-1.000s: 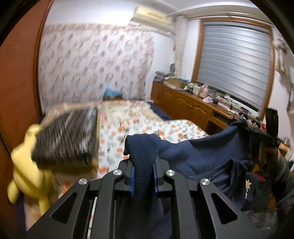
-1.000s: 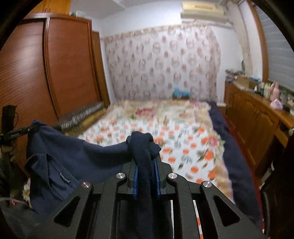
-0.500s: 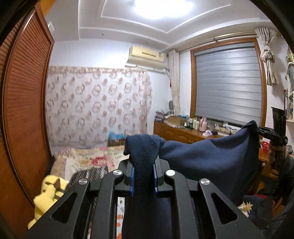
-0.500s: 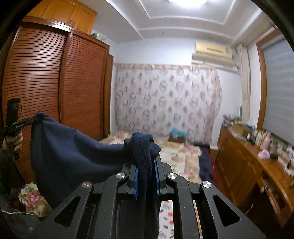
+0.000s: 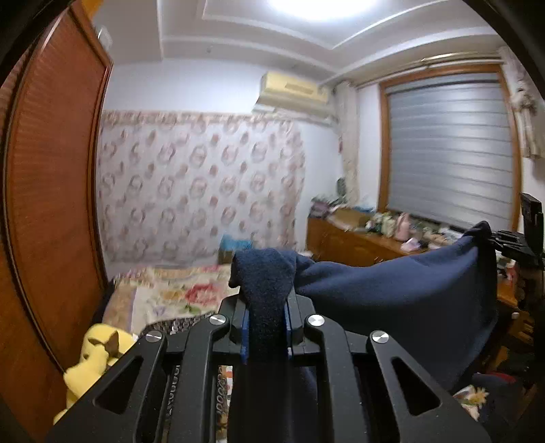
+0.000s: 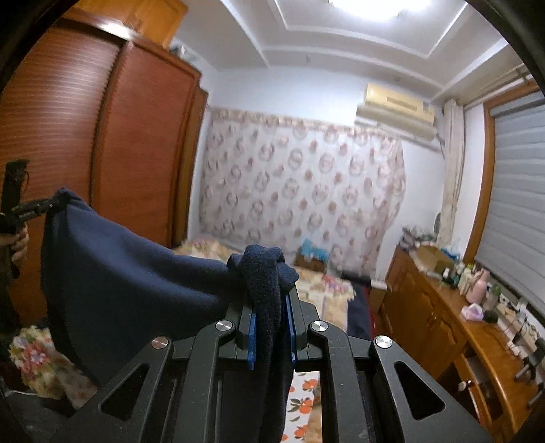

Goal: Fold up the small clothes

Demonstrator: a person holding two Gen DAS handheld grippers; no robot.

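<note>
Navy fleece garment (image 5: 391,289) is being held stretched in mid-frame above the bed (image 5: 177,289). One corner is being clamped by the left gripper (image 5: 265,327), the other by the right gripper (image 6: 270,327).

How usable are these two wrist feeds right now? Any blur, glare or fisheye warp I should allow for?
Left wrist view: ceiling light blown out, patterned curtain and bed motion-smeared, wardrobe bowed; navy garment in the left gripper stays sharp. Right wrist view: same glare overhead, curtain soft, right gripper crisp, dark vignette at the corners.
</note>
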